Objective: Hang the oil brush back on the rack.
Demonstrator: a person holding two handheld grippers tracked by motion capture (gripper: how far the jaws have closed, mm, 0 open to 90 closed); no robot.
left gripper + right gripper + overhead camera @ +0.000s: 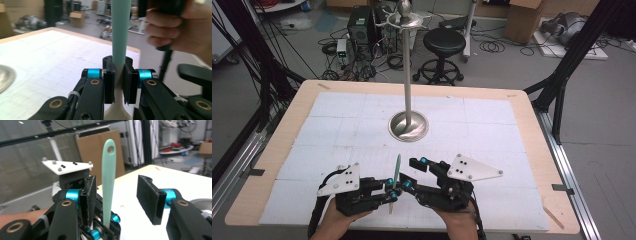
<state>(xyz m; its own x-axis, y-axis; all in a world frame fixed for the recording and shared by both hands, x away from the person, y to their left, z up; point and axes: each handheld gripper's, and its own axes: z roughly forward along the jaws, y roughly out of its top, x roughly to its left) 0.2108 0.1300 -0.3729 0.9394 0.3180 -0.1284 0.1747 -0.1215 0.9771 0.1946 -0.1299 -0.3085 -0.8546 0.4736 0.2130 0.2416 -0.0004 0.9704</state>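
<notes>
A slender mint-green plastic utensil with a holed handle (pixel 397 172), held upright at the table's 6 o'clock by the clamped left gripper (pixel 391 192), may twist or slip if the wide-open right gripper (pixel 120 195) closes off-centre.

A slim mint-green plastic spatula handle (pixel 397 169) stands near upright at the lower centre of the high view — a hanging hole at its top end (pixel 111 149), its cream-white lower neck (pixel 119 75) widening toward the bottom edge — pinched there between black jaws.
</notes>
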